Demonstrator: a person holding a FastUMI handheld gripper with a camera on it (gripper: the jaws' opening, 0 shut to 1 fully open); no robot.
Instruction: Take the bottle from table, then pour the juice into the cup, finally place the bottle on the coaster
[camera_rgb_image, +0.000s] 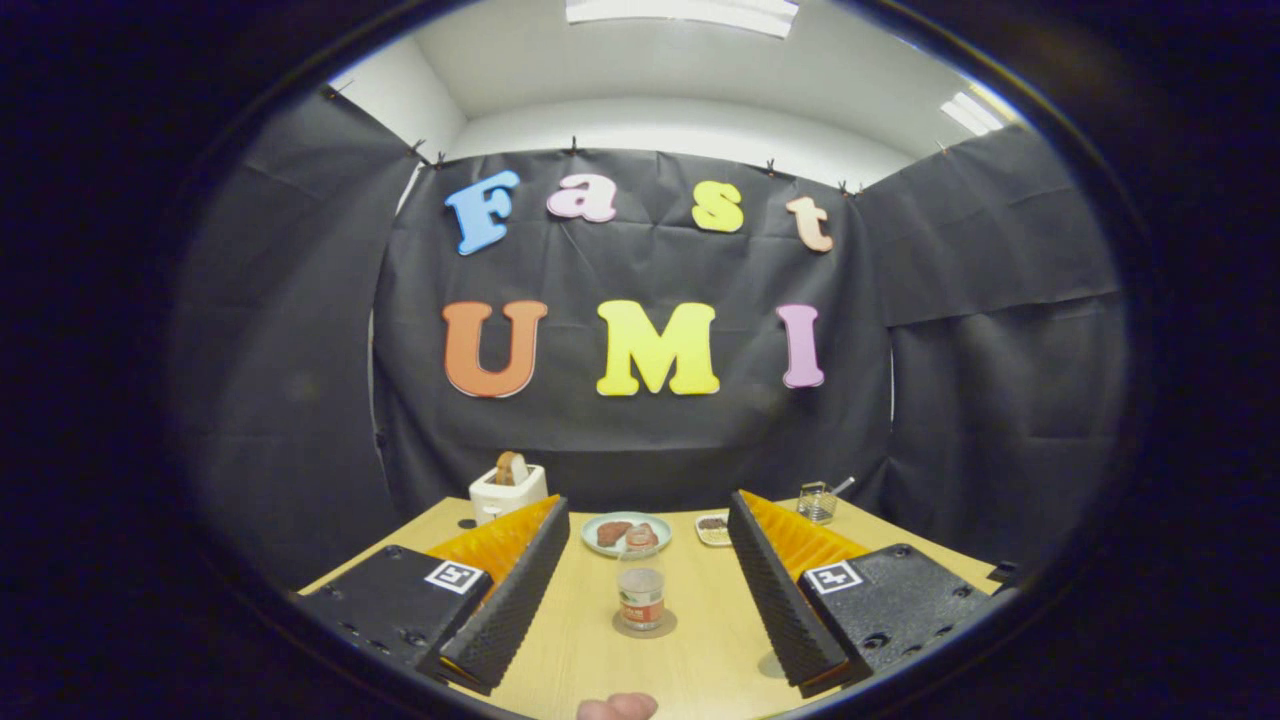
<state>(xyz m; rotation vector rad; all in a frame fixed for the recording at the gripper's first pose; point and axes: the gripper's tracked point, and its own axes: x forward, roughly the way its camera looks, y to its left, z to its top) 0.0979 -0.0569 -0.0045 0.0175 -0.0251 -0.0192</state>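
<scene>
Two fingers apart, bottle seemingly on coaster

Open claw; bottle on coaster between fingers.

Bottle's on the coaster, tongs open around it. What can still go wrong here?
1. The bottle stands between the open tongs; a sideways drift while backing off might tip it off the coaster.
2. The plate sits just beyond the bottle, so any forward push could knock the bottle into it.
</scene>
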